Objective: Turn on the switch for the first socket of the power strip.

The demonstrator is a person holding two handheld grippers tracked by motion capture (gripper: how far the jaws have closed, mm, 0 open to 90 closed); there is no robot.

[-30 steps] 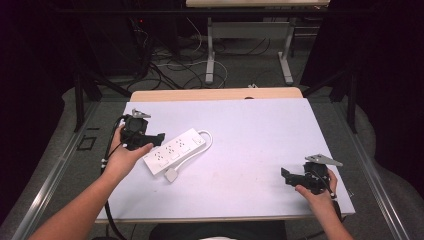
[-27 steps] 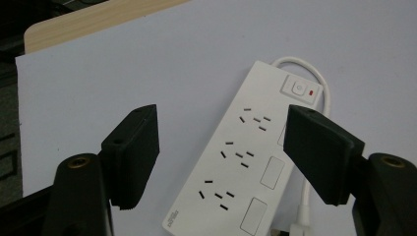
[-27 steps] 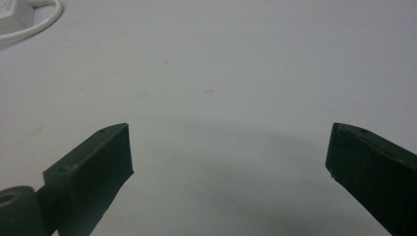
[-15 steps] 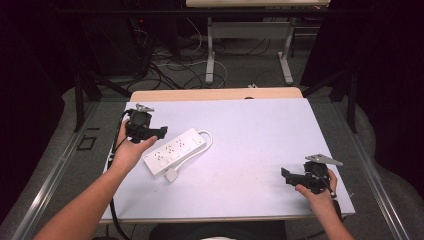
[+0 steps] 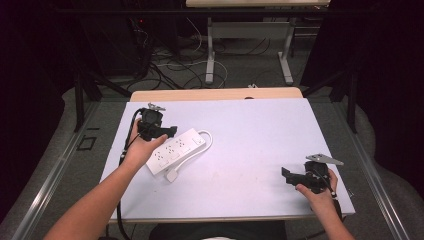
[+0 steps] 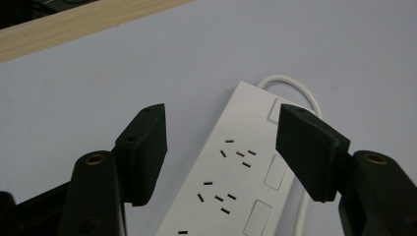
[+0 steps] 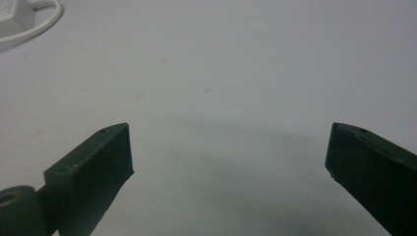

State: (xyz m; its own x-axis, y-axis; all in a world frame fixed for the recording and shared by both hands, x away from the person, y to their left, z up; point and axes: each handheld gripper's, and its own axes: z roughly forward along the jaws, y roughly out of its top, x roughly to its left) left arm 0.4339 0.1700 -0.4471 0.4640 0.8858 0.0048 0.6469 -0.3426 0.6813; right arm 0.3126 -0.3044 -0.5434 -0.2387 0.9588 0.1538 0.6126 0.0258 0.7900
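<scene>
Left gripper (image 6: pixel 221 147) jaws closing, half-open, straddling white power strip (image 6: pixel 236 187) — not gripping; center them squarely. Right gripper (image 7: pixel 228 162) wide open, empty — idle.

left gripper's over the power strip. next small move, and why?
Probably lower the left gripper a little further and finish closing across the power strip. Its jaws have just been closing and straddle the strip's width in the left gripper view, but the pads look clear of its edges. The right gripper sits open and apart.
</scene>
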